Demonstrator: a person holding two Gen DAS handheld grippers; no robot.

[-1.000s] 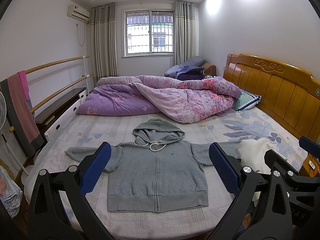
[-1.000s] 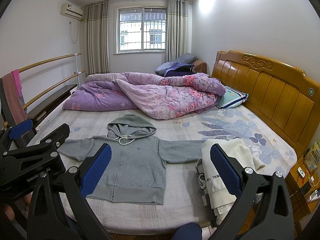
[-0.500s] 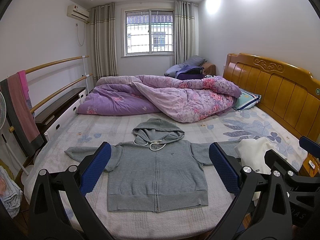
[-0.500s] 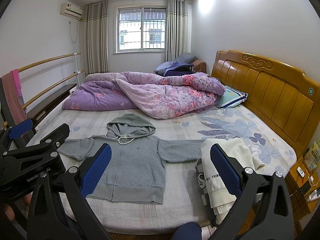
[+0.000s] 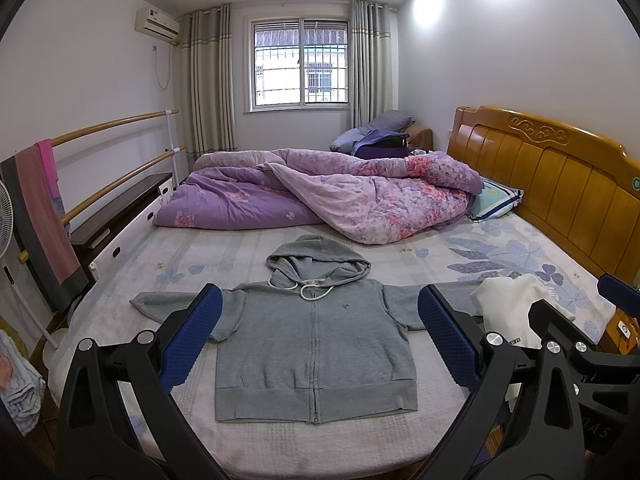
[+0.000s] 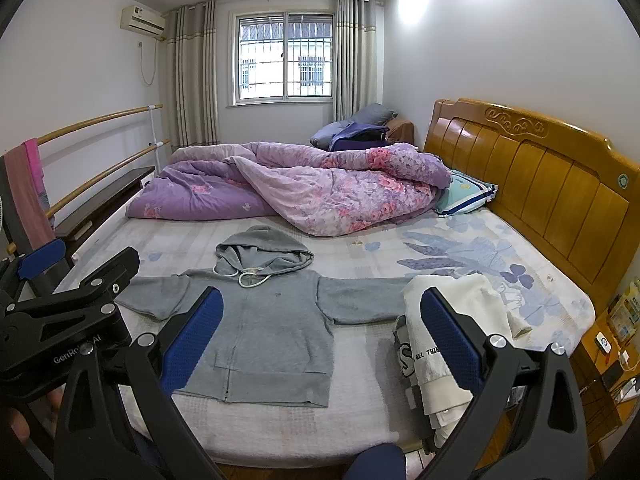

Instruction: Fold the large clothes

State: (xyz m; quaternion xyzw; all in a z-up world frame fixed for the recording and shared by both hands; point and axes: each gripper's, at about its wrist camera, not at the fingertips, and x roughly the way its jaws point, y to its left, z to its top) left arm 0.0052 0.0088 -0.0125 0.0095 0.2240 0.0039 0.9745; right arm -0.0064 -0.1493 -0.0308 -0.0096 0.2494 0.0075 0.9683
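A grey zip-up hoodie lies flat and face up on the bed, sleeves spread to both sides, hood toward the quilt. It also lies left of centre in the right wrist view. My left gripper hovers above the bed's near edge, open, its blue pads framing the hoodie's body with nothing between them. My right gripper is open too, held off the near edge, with the hoodie's right sleeve between its fingers' line of sight. Neither gripper touches the cloth.
A stack of folded white clothes sits at the bed's near right corner. A crumpled purple floral quilt fills the far half. A wooden headboard runs along the right, rails with a hanging towel on the left.
Both views have shifted only very slightly; the hoodie and both grippers stay as they were.
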